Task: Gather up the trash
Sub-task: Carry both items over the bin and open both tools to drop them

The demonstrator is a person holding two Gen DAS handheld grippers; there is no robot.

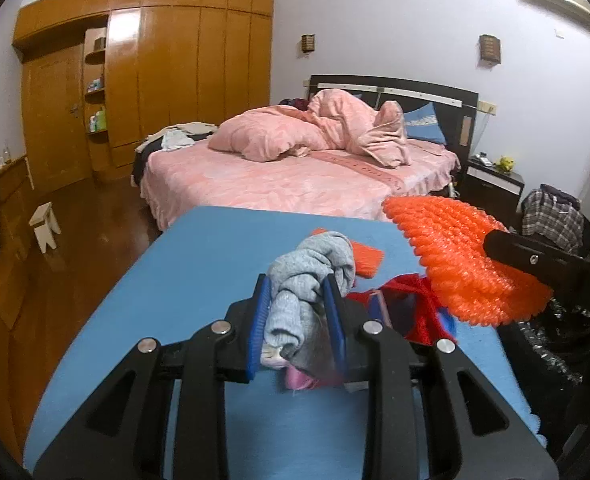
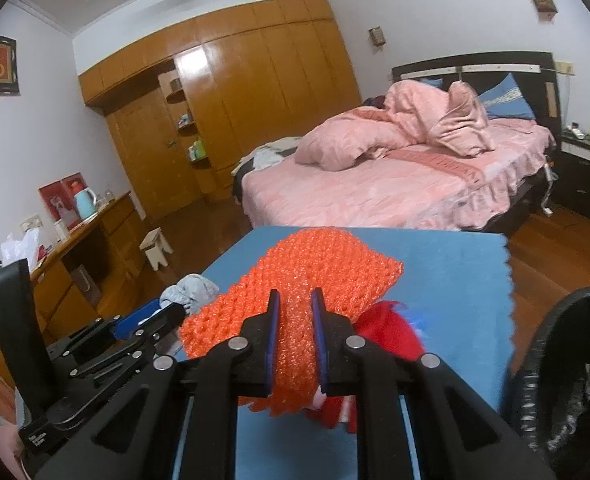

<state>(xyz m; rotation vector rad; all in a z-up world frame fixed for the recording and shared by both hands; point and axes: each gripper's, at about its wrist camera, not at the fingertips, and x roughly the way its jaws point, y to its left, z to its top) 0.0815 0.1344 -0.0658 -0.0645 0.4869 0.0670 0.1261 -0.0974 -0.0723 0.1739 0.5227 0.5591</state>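
Note:
My left gripper [image 1: 297, 294] is shut on a crumpled grey sock [image 1: 311, 276], lifted a little above the blue table cover [image 1: 199, 264]. My right gripper [image 2: 295, 300] is shut on a sheet of orange foam netting [image 2: 315, 272], also raised above the cover; the same netting [image 1: 451, 248] shows at the right of the left wrist view. A red mesh piece [image 1: 411, 312] lies on the cover below it, and a small orange scrap [image 1: 369, 262] behind the sock. The left gripper [image 2: 151, 320] with the sock [image 2: 193, 290] appears at the lower left of the right wrist view.
A bin lined with a black bag [image 2: 567, 376] stands at the table's right side. Beyond the table are a bed with pink bedding [image 1: 295, 176], a wooden wardrobe [image 1: 167, 80], a small stool [image 1: 45, 226], a desk with a kettle [image 2: 85, 204] and a nightstand [image 1: 495, 184].

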